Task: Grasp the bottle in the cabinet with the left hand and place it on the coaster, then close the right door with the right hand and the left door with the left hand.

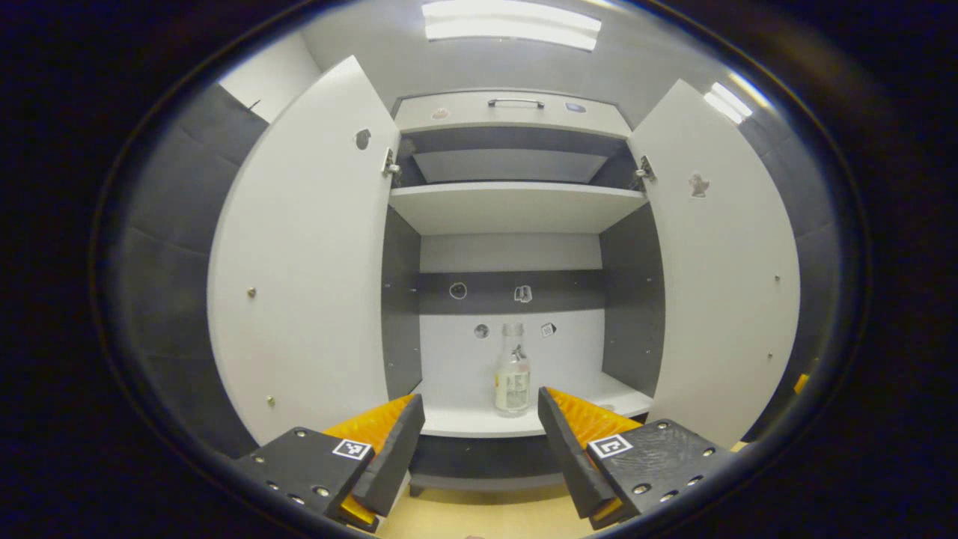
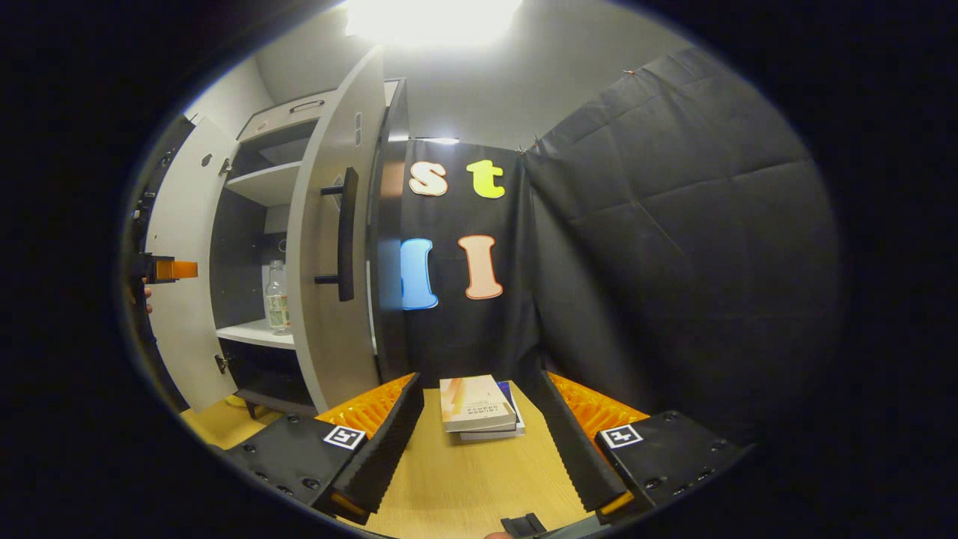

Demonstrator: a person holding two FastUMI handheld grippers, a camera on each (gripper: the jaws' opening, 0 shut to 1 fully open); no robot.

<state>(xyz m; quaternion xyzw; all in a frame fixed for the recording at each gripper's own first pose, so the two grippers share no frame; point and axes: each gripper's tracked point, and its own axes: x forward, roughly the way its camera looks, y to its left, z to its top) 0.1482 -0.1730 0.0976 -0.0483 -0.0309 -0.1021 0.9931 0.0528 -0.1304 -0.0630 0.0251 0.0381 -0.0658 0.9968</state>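
The clear plastic bottle with a pale label [image 1: 513, 372] stands upright near the front edge of the white cabinet shelf [image 1: 479, 427], straight ahead between the wide-open, empty jaws of the left gripper [image 1: 480, 438], while the right gripper [image 2: 479, 442], likewise open and empty, hangs farther off.

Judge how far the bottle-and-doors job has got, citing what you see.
Nothing looks done yet. The bottle stands upright on the cabinet's lower shelf, and both doors, left and right, are wide open. In hand: the left gripper faces the bottle, open. Left: grasp, place on coaster, close both doors.
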